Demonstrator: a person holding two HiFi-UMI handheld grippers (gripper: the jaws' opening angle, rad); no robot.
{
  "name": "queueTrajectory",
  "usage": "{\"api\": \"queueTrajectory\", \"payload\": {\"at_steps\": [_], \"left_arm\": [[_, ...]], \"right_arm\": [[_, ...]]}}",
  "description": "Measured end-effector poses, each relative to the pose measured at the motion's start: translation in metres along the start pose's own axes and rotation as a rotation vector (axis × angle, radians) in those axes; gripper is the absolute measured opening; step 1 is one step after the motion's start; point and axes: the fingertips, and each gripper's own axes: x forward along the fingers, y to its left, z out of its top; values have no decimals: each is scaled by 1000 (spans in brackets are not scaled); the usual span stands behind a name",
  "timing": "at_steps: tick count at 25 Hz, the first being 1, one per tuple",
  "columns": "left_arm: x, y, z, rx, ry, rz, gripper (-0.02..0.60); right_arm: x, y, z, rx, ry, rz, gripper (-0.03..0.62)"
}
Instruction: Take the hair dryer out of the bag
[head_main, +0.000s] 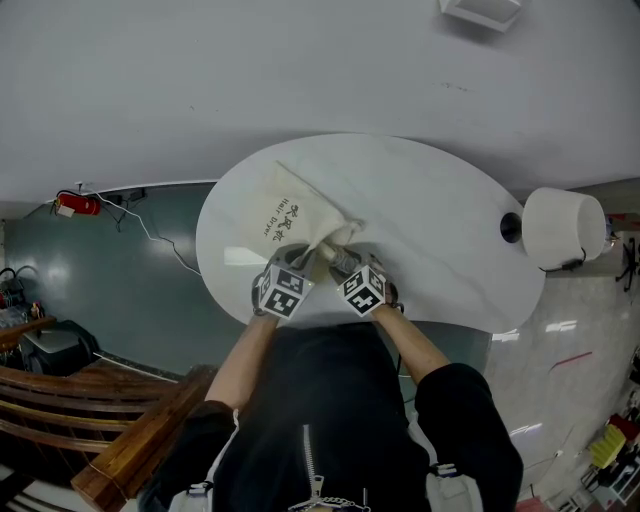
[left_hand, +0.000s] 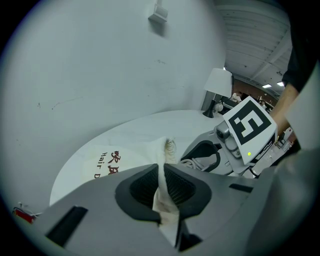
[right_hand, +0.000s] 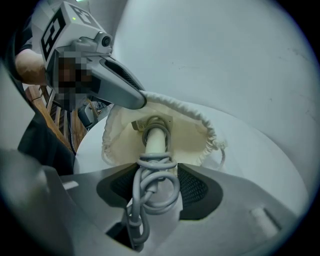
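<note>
Fabric at the rim of the bag (left_hand: 112, 161) is pinched flat between the nearly closed jaws of the left gripper (left_hand: 162, 172), which pins the mouth of the cream drawstring pouch on the white table (head_main: 440, 230). The right gripper (right_hand: 156, 180) has its jaws set wide and closed on the pale handle of the hair dryer (right_hand: 155, 140), with the wound grey cord (right_hand: 152, 192) trapped between the pads as well. Only the handle and cord stick out of the open mouth; the dryer's body lies inside the bag, which lies flat and points away from the person. The step in hand looks like the pull-out itself, and it should go best if the right gripper draws straight back along the line of the handle, low over the table, while the left one holds the rim firm and slightly raised so the mouth stays wide. The gathered hem and loose drawstring (right_hand: 223, 150) on the far side could snag the dryer's wider head, so a slow, steady pull seems wiser than a jerk. Because the grip partly rests on springy cord loops, the hold may slip; squeezing evenly and watching the handle would help.
</note>
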Motion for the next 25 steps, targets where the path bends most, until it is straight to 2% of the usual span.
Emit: {"api": "queueTrajectory", "payload": {"at_steps": [25], "left_arm": [[5, 0, -2, 11, 21, -3, 37]], "right_arm": [[-29, -10, -47, -7, 34, 19, 227]]}}
